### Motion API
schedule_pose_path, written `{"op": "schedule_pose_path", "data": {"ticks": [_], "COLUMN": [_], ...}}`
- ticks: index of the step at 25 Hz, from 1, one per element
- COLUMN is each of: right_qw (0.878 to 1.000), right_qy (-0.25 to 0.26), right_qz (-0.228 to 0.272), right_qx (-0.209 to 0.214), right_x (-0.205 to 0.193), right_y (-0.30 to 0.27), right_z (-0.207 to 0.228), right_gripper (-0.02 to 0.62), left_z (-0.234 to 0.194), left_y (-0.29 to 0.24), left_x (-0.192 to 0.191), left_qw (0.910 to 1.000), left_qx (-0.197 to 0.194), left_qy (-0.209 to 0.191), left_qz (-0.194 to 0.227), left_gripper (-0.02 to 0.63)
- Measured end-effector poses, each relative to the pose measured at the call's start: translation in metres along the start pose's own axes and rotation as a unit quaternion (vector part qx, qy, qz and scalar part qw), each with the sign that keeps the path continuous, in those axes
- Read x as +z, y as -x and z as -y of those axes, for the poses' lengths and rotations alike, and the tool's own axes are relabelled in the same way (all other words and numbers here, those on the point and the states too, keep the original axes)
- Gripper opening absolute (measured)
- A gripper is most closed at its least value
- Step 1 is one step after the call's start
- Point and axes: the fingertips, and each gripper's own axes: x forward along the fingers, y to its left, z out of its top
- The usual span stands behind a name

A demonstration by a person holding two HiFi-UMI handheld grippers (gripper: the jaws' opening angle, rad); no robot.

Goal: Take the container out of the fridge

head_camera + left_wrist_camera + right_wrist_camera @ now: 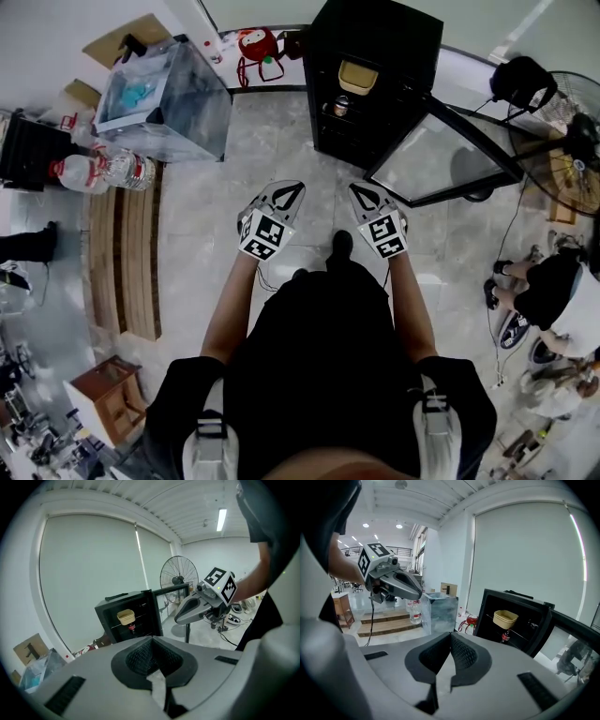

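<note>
Clenched empty, left tool (294, 187) and right tool (358, 188) face the fridge (382, 49); container (358, 77) dim, seemingly shelved.

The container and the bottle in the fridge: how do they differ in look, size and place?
The container is pale beige, while the bottle is dark with a red label. The container is wide and low; the bottle is narrow and much smaller. The container sits higher, and the bottle stands upright just beneath it. Both are inside the black fridge, whose door is open.
</note>
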Motion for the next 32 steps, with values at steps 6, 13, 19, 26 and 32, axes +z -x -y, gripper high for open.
{"op": "schedule_pose_path", "data": {"ticks": [6,13,19,26,32], "right_qw": [1.000,0.999,0.998,0.997,0.997], "right_qy": [0.008,0.013,0.025,0.035,0.030], "right_qz": [0.009,0.014,0.015,0.017,0.014], "right_qx": [0.023,0.043,0.054,0.066,0.072], "right_x": [0.007,0.005,0.004,0.003,-0.002], "right_y": [-0.012,-0.019,-0.023,-0.026,-0.027], "right_z": [0.017,0.034,0.053,0.070,0.079], "right_gripper": [-0.002,-0.002,-0.002,-0.002,-0.002], "left_z": [-0.010,-0.014,-0.020,-0.022,-0.015], "left_y": [-0.012,-0.028,-0.040,-0.052,-0.058], "left_x": [0.003,0.010,0.017,0.025,0.032], "left_qw": [0.9997,0.9991,0.9982,0.9972,0.9974], "left_qx": [0.020,0.036,0.053,0.066,0.062], "left_qy": [0.011,0.017,0.024,0.029,0.027], "left_qz": [-0.011,-0.015,-0.014,-0.017,-0.022], "left_gripper": [0.018,0.018,0.018,0.018,0.018]}}
